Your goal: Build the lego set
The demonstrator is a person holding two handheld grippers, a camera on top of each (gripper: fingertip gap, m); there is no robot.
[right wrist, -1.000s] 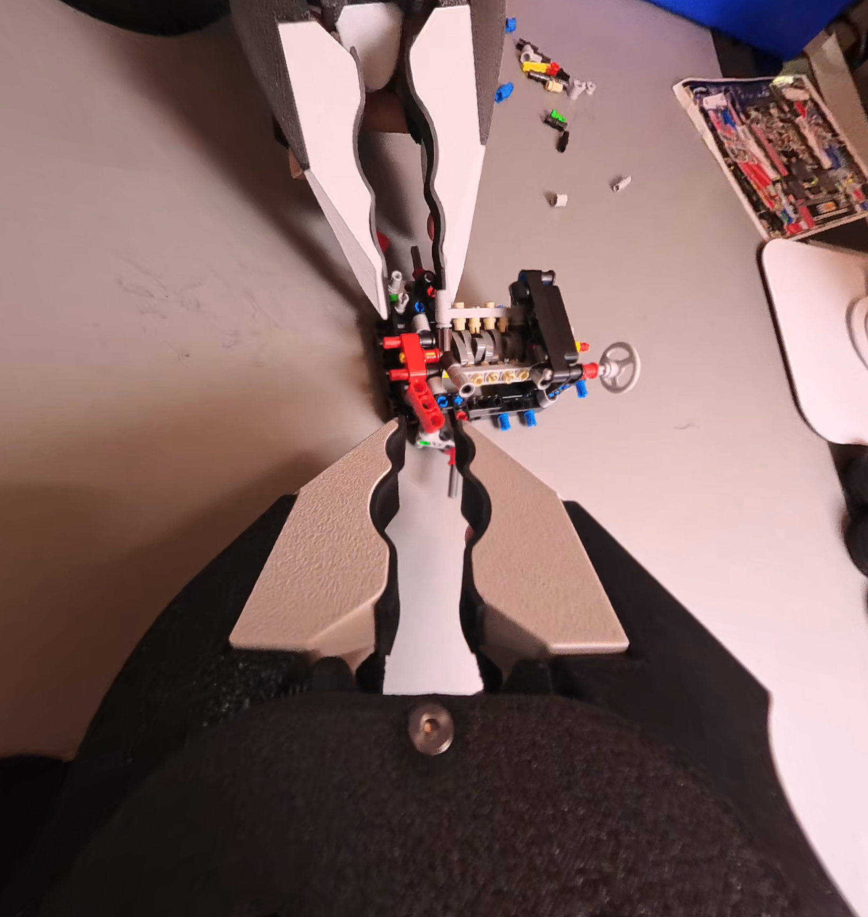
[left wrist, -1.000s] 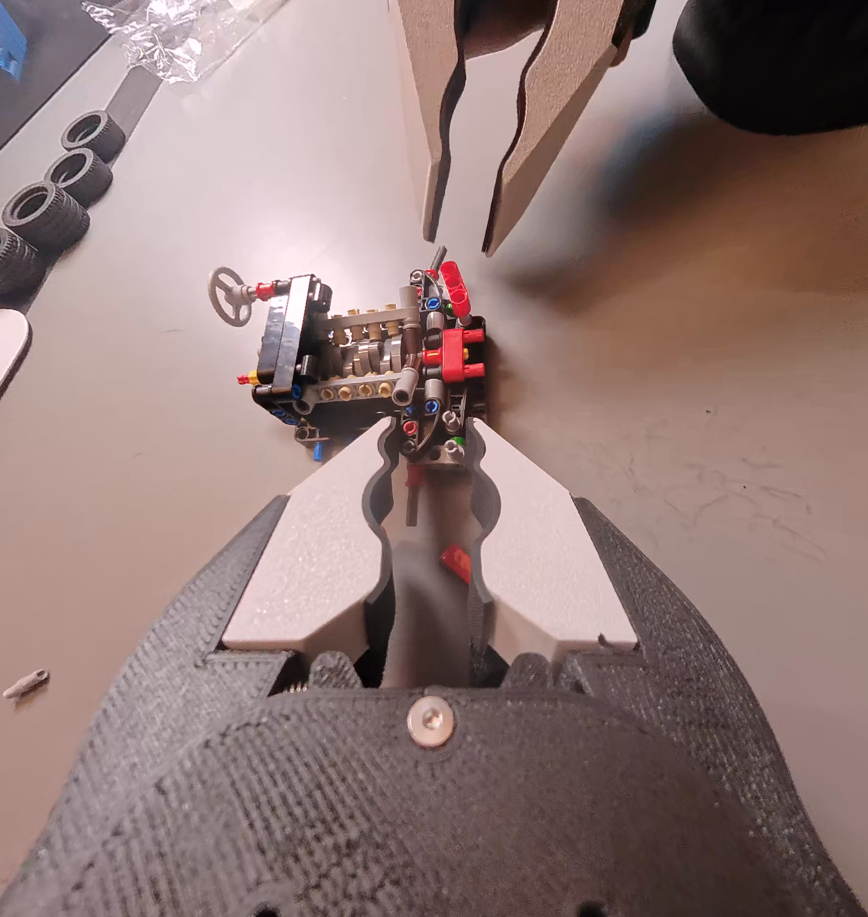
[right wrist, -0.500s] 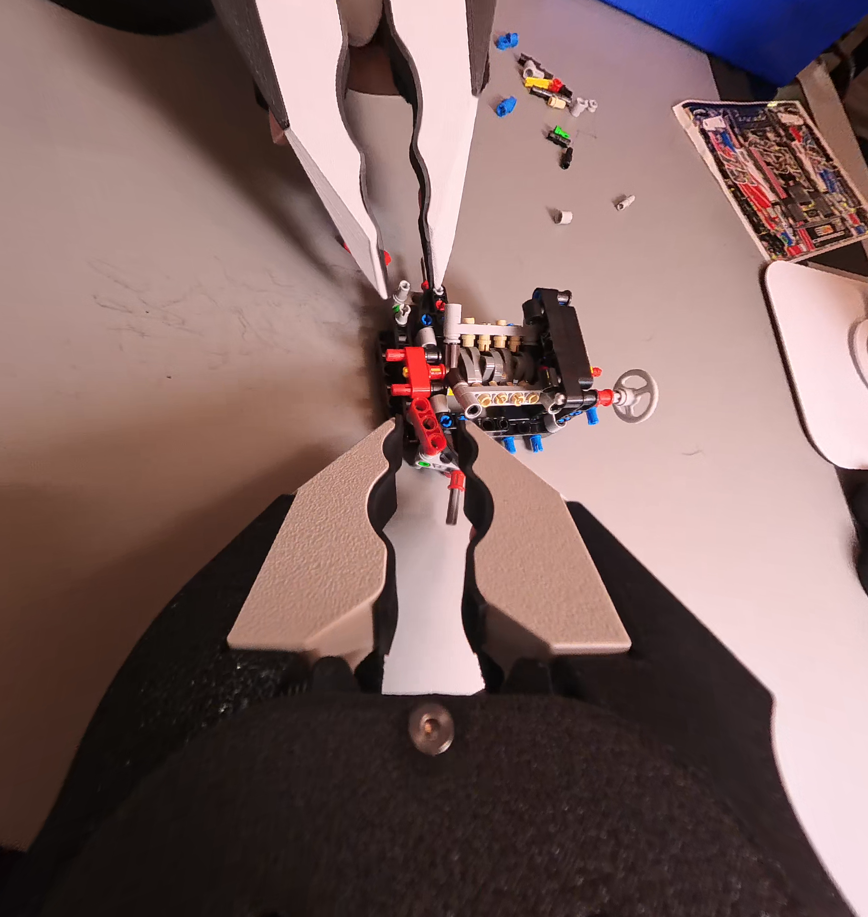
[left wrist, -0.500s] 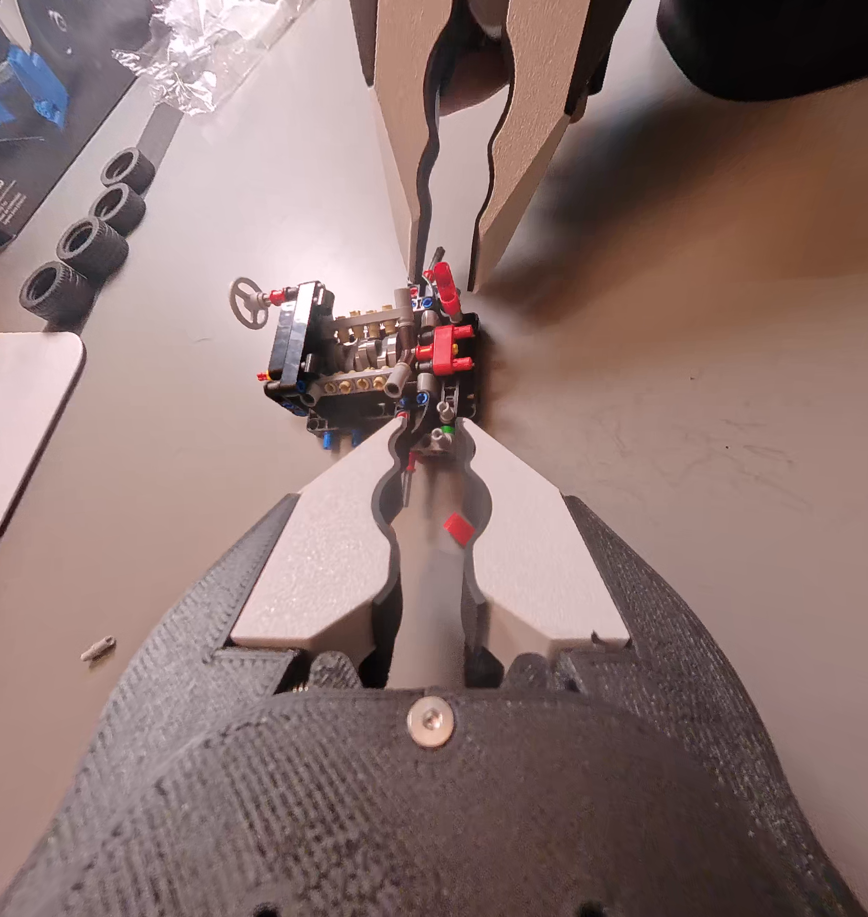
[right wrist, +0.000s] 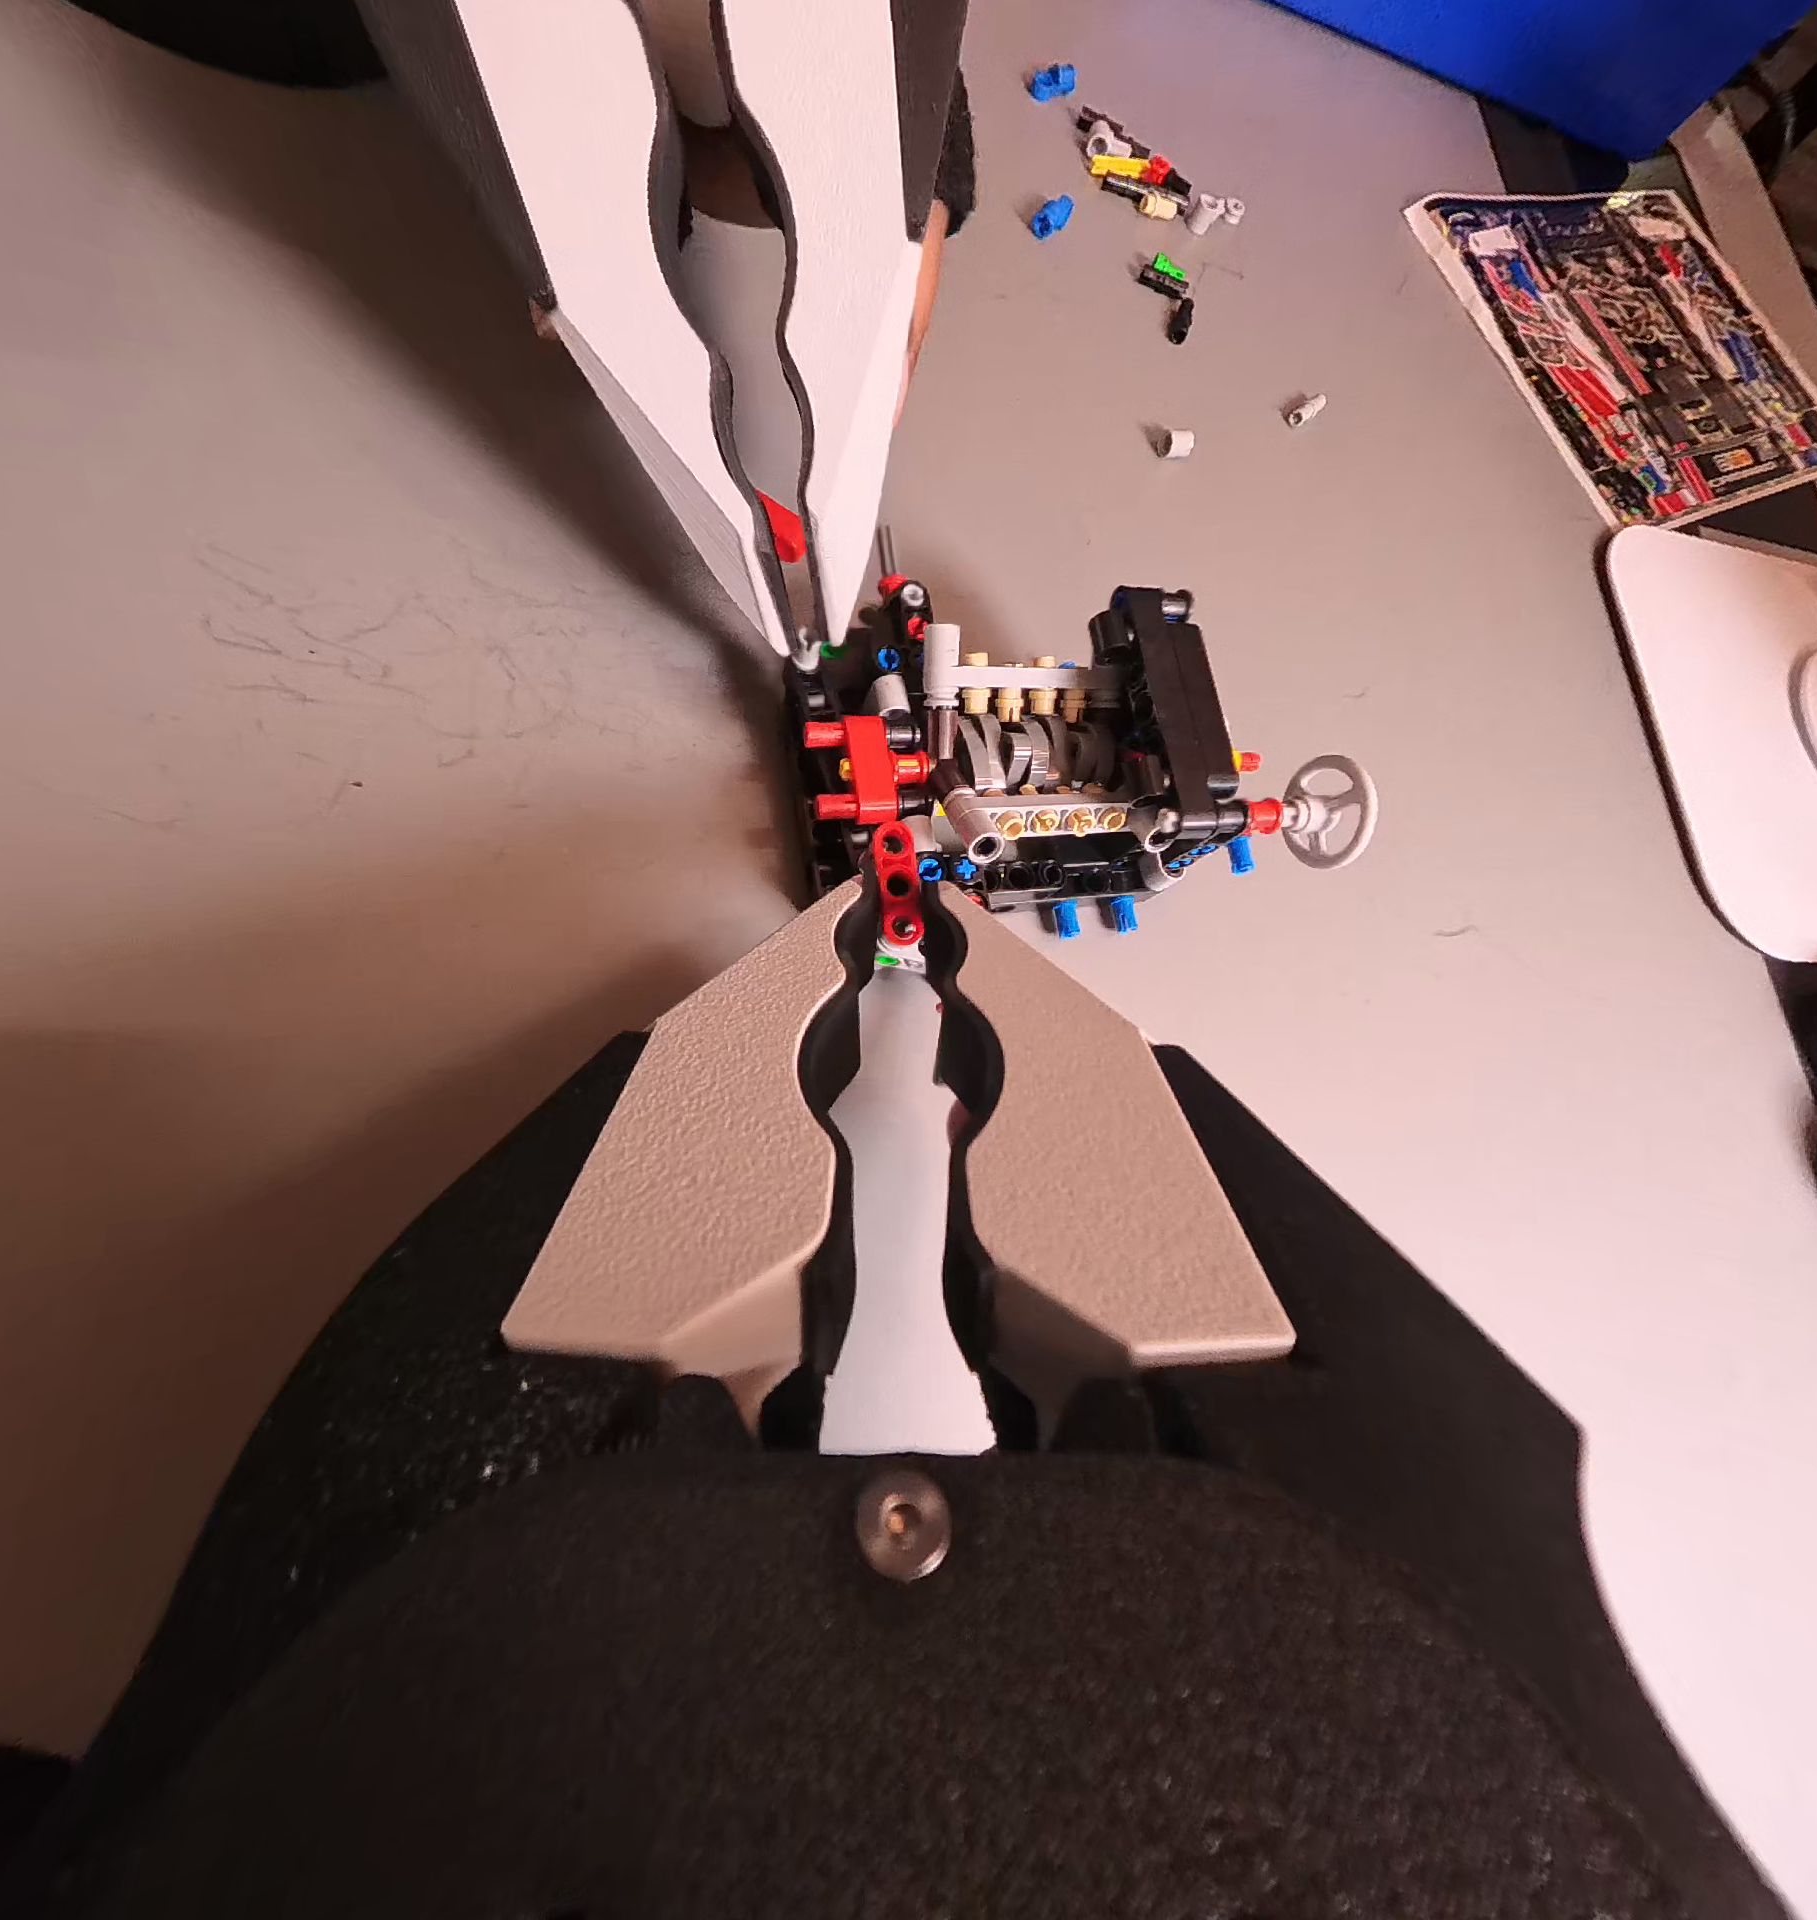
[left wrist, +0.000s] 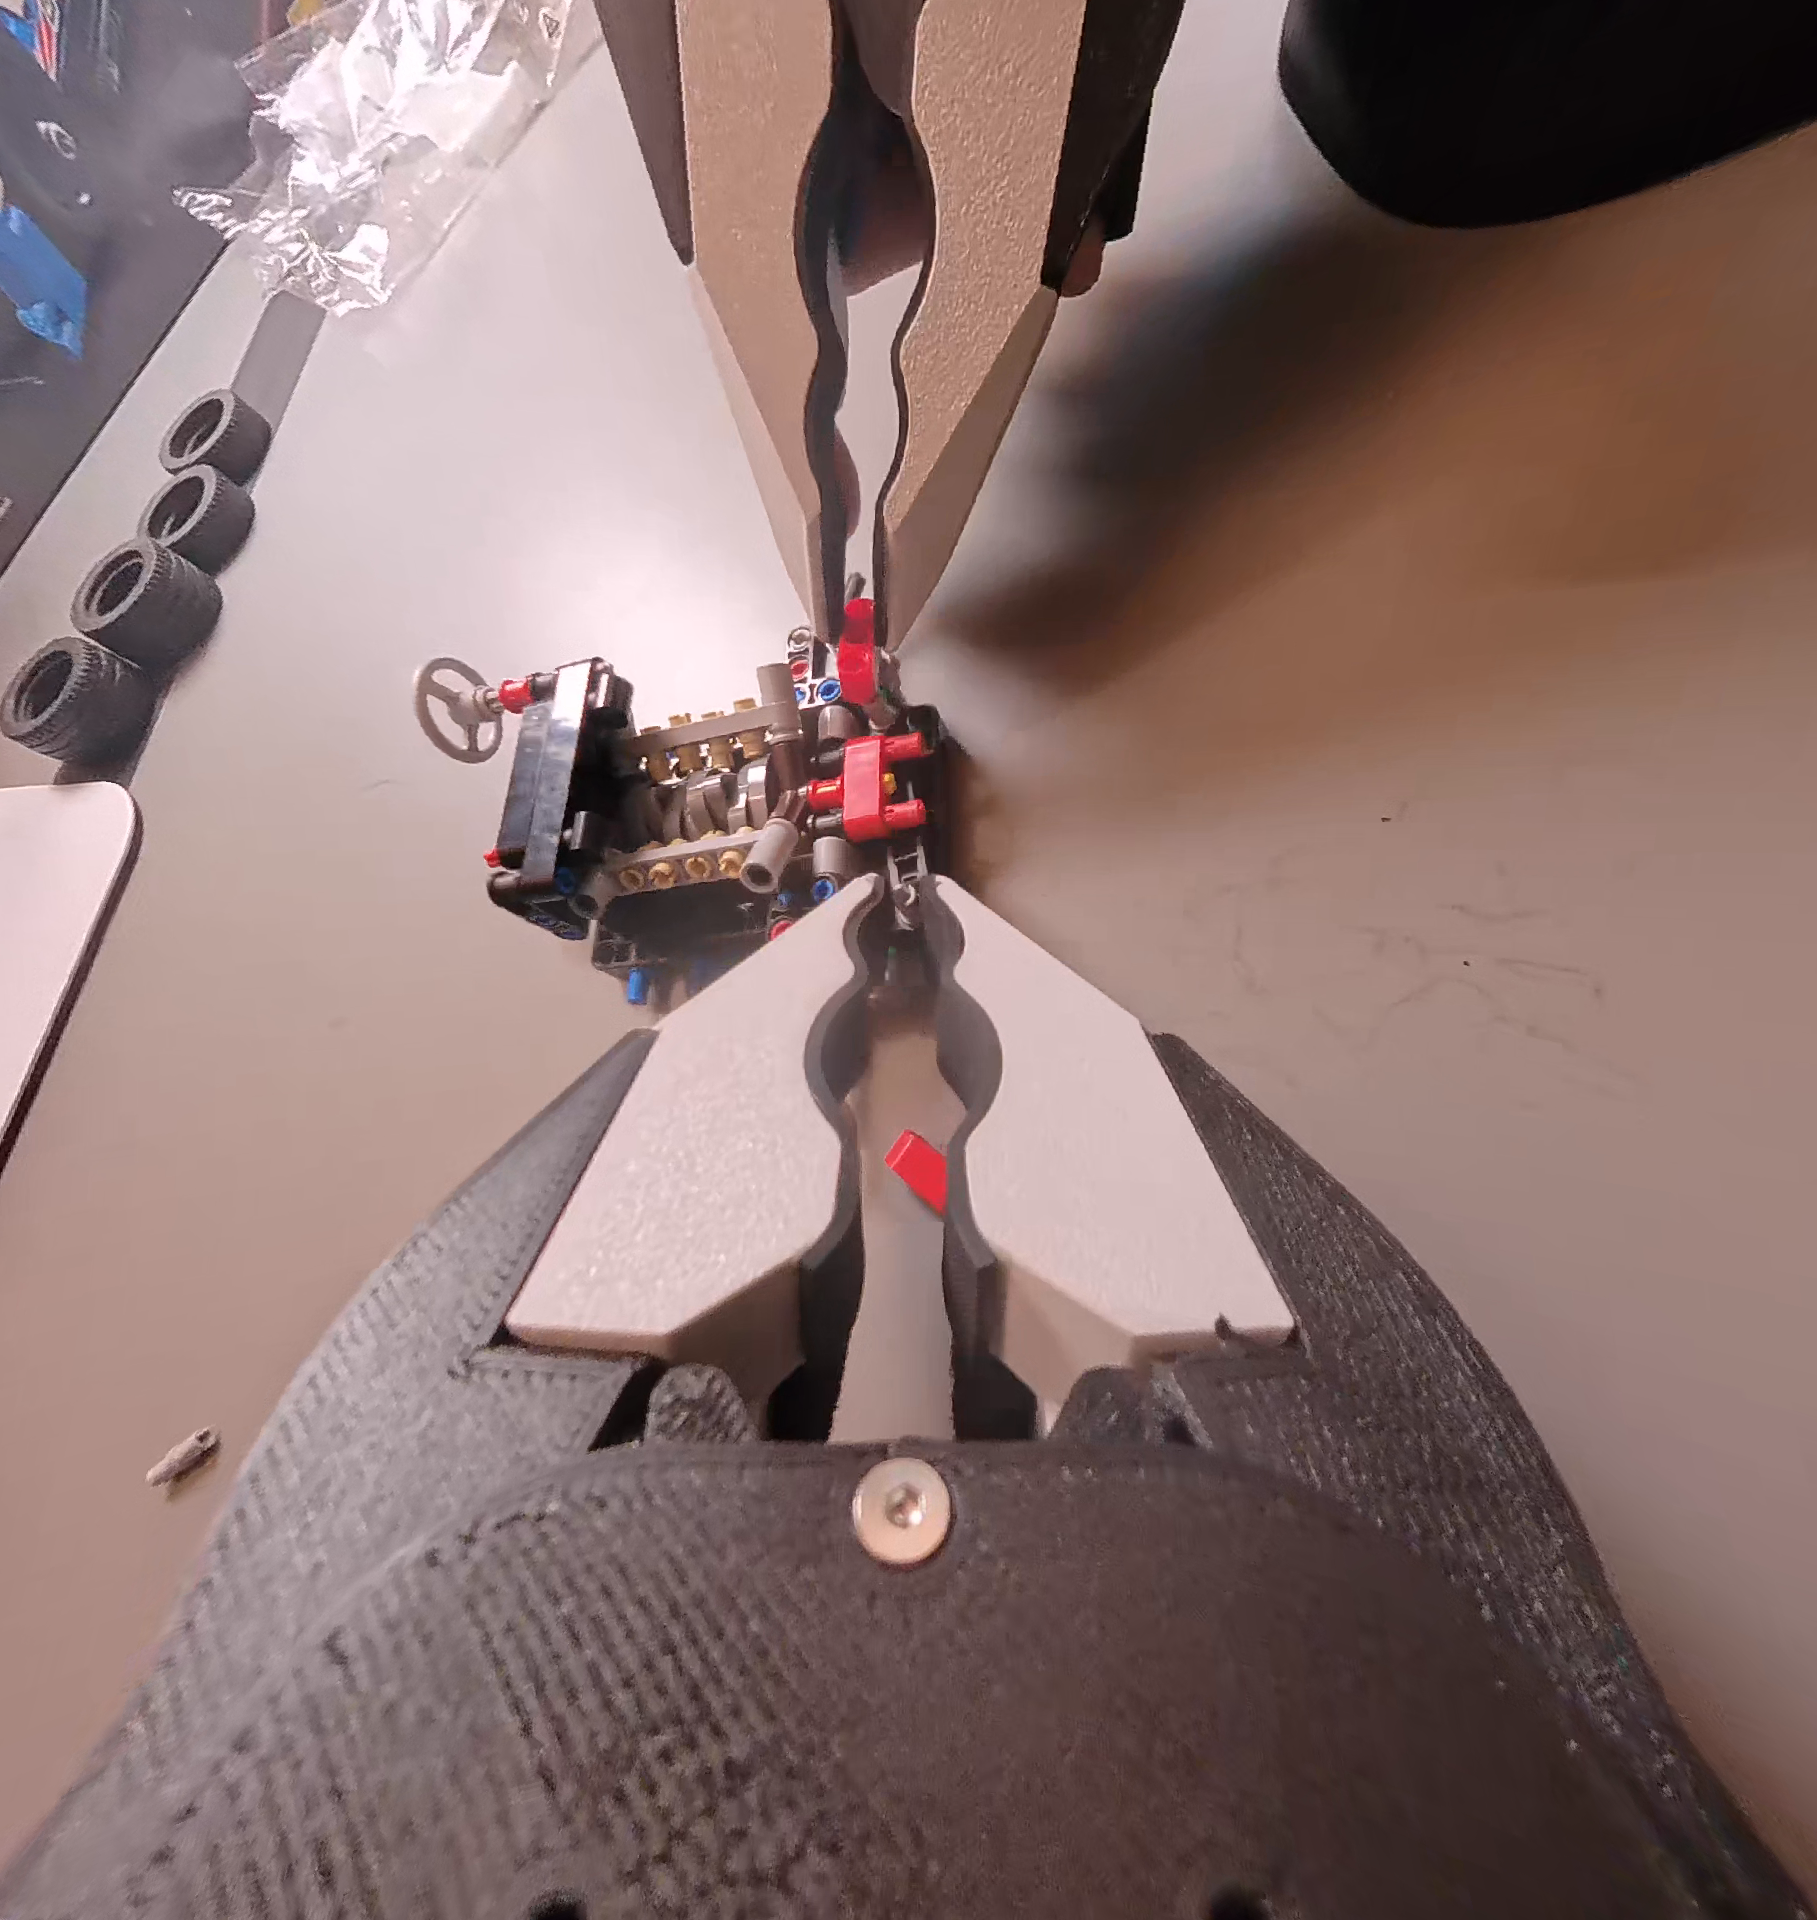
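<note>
Both claws have closed in since 1 second ago. Left claw (left wrist: 902, 896) now pinches a dark piece at the near end of the lego model (left wrist: 717, 800); right claw (right wrist: 899, 914) is nearly closed around the red beam (right wrist: 896, 883) at the opposite end. Model sits mid-table (left wrist: 1403, 935), with bare room on the scuffed side. 4 tyres (left wrist: 119, 597) line one edge, loose pieces (right wrist: 1143, 187) and a booklet (right wrist: 1631, 353) the other. Contact points are partly hidden.
</note>
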